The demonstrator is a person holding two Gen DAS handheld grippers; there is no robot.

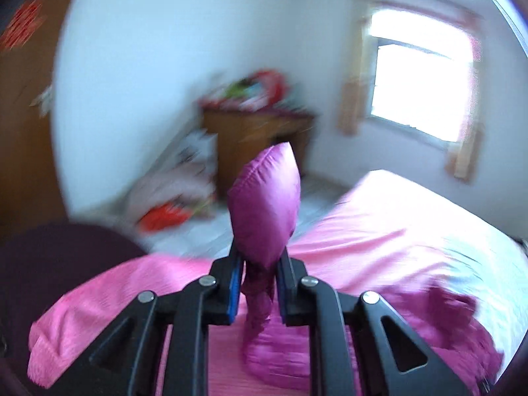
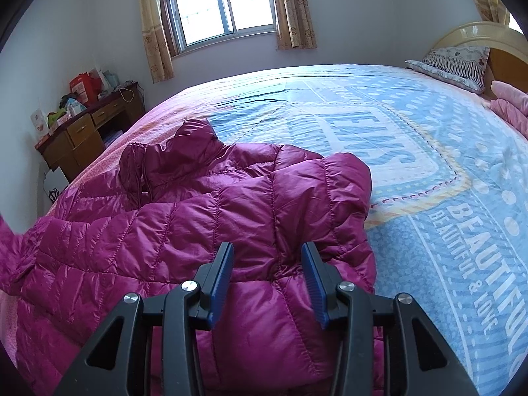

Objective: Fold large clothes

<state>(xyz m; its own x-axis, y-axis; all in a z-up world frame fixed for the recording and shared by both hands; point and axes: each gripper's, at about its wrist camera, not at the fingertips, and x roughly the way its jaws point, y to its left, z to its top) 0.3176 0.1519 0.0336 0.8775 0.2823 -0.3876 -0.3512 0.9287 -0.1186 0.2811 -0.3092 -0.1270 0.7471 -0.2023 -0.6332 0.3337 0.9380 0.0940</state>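
A magenta quilted puffer jacket (image 2: 211, 217) lies rumpled on the near left part of the bed (image 2: 429, 171). My right gripper (image 2: 267, 250) is open and empty, its jaws just above the jacket's near part. My left gripper (image 1: 260, 257) is shut on a puffy piece of the jacket (image 1: 265, 198) and holds it lifted above the pink bed edge; the piece sticks up past the fingertips. The left wrist view is blurred by motion.
The bed has a blue printed cover and a pink edge (image 1: 379, 231). A pillow (image 2: 452, 62) and pink bedding (image 2: 508, 105) lie at the headboard. A cluttered wooden desk (image 2: 85, 128) stands left under the window (image 2: 224, 3). Bags (image 1: 178, 198) lie on the floor.
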